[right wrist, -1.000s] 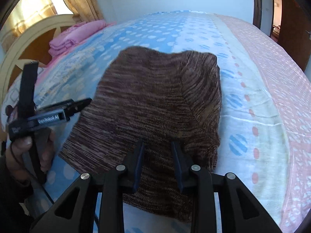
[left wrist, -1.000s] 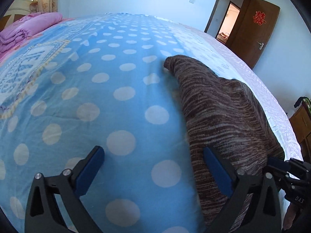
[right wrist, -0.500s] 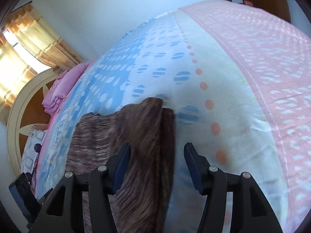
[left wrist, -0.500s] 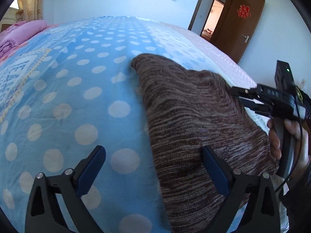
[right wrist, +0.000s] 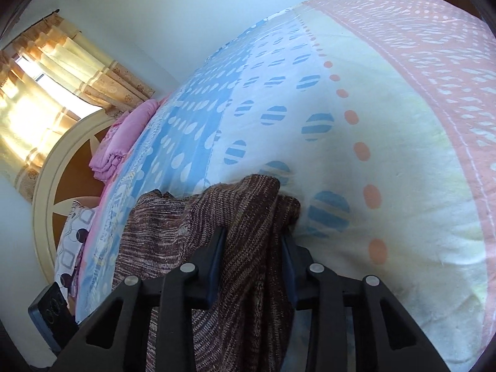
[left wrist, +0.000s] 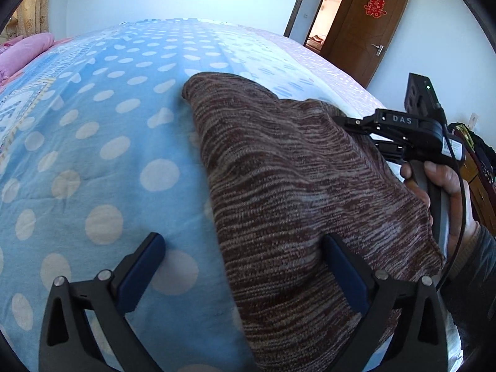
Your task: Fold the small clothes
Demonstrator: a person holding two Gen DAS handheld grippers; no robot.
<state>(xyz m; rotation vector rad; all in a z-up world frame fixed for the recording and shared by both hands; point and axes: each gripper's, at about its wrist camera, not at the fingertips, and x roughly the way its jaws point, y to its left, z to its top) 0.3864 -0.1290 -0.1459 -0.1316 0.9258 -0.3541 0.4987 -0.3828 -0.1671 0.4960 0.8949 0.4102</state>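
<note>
A brown striped knit garment [left wrist: 294, 186] lies on the blue polka-dot bed sheet [left wrist: 108, 124]. My left gripper [left wrist: 241, 241] hangs open and wide over the garment's near left edge, one finger above the sheet and the other above the knit. My right gripper [right wrist: 253, 235] has its jaws closing on a bunched, lifted fold of the garment [right wrist: 257, 204], and the pads press the cloth. In the left wrist view the right gripper [left wrist: 341, 122] sits at the garment's far right edge, held by a hand [left wrist: 440, 183].
A folded pink blanket [right wrist: 124, 136] lies by the round headboard [right wrist: 52, 186] under curtained windows. A brown door [left wrist: 365, 31] stands open past the bed's far corner. The sheet's pale and pink bands [right wrist: 403, 124] stretch right of the garment.
The right gripper left the garment's near hem, swung to its right edge, opened, then closed on a raised fold there. The left gripper drifted slightly and stays open.
</note>
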